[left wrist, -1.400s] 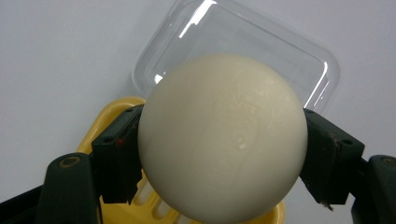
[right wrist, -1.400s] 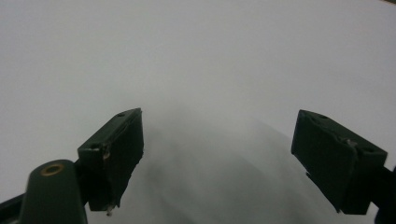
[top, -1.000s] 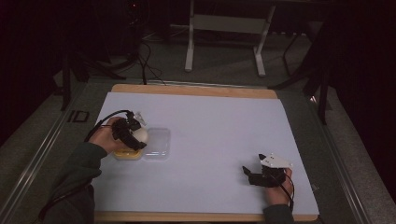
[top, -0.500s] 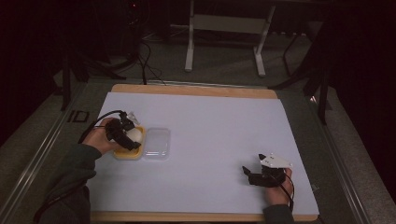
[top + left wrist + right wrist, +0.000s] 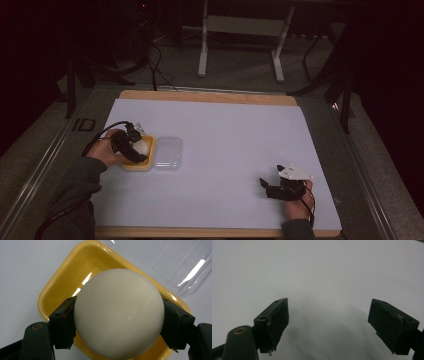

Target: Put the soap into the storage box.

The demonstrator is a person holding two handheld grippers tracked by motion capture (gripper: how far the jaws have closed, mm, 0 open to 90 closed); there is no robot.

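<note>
Left tool (image 5: 118,322) clamps smooth matte white ball (image 5: 119,315) over glossy yellow rounded-square tray (image 5: 62,282); whether ball touches tray, unclear. Clear plastic lid (image 5: 168,153) abuts tray at 3 o'clock. Right tool (image 5: 329,325) wide, empty, over bare white surface (image 5: 235,135).

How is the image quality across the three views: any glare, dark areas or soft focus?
High view: dim, surroundings nearly black, only the white table sheet is lit. Left gripper view: bright and sharp on the white ball, with glare streaks on the clear lid and yellow tray. Right gripper view: soft, blurred shadow on the sheet between the open jaws.
</note>
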